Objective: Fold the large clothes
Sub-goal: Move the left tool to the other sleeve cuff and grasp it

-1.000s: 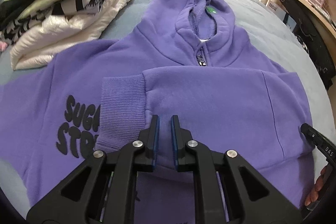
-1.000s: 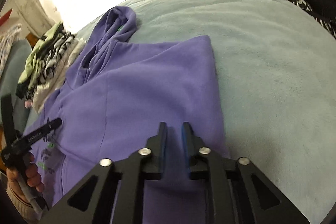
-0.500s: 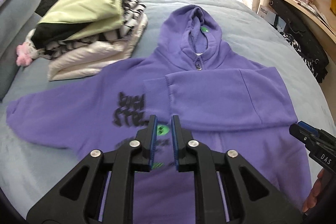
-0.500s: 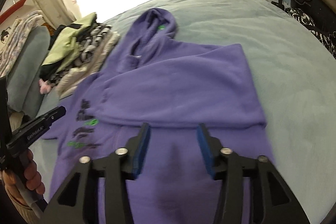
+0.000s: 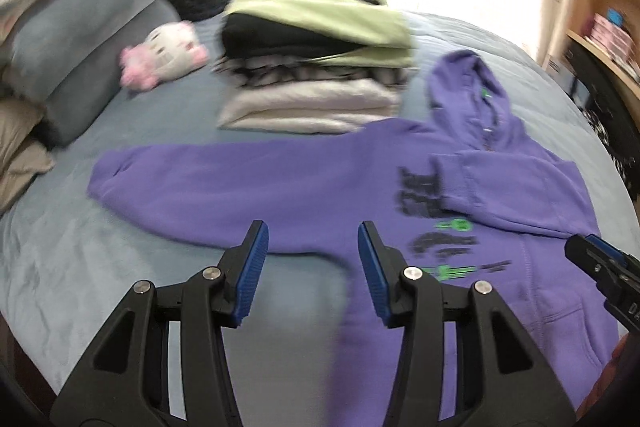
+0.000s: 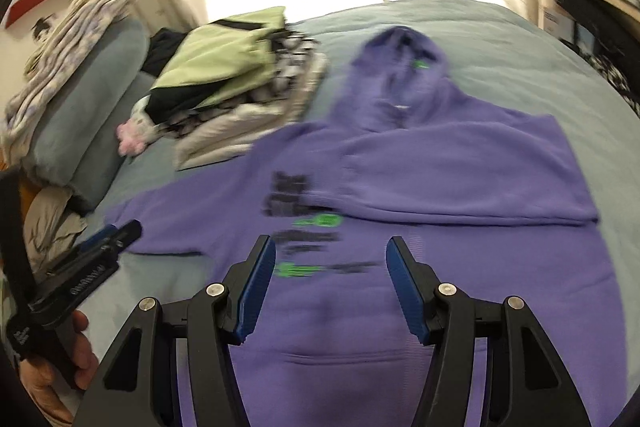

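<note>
The purple hoodie (image 6: 400, 267) is lying flat, front side up, on the grey-blue bed (image 6: 540, 39). Its long axis is running from the hood at 12 o'clock in the right wrist view down to the hem at 6 o'clock. One sleeve (image 6: 460, 183) is lying folded across the chest, and the other sleeve (image 5: 224, 183) is stretching out straight toward 9 o'clock in the left wrist view. A stack (image 5: 316, 63) of folded clothes is sitting at about 11 o'clock from the hood, near it. The left gripper (image 5: 312, 267) is pointing down over the hoodie edge; its jaws are opening, with nothing between them. The right gripper (image 6: 332, 283) is hanging above the print and the pocket, tilted down, with its jaws apart and nothing between them.
</note>
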Action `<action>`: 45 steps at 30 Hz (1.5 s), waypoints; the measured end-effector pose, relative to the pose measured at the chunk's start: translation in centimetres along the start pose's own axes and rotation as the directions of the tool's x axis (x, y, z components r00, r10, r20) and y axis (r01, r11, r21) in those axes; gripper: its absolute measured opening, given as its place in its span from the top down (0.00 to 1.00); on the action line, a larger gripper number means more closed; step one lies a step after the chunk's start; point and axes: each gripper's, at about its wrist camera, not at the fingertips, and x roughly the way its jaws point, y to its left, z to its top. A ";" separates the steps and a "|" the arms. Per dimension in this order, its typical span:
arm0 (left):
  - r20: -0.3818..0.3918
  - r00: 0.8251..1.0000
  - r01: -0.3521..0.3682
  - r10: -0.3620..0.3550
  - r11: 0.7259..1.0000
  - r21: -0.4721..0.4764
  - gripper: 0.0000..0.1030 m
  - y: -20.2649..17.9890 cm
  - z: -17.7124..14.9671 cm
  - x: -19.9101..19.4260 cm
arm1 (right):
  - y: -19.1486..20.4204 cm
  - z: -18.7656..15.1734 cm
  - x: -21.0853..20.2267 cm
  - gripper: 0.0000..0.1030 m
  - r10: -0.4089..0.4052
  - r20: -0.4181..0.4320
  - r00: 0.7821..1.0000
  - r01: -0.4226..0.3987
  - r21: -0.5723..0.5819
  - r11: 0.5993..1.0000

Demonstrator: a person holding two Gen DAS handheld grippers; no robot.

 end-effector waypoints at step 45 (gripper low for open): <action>0.098 0.971 0.222 -0.218 0.675 -0.704 0.26 35.7 -3.3 15.8 | 27.5 -0.8 21.6 0.43 0.092 -0.161 0.983 -0.139 -0.311 0.940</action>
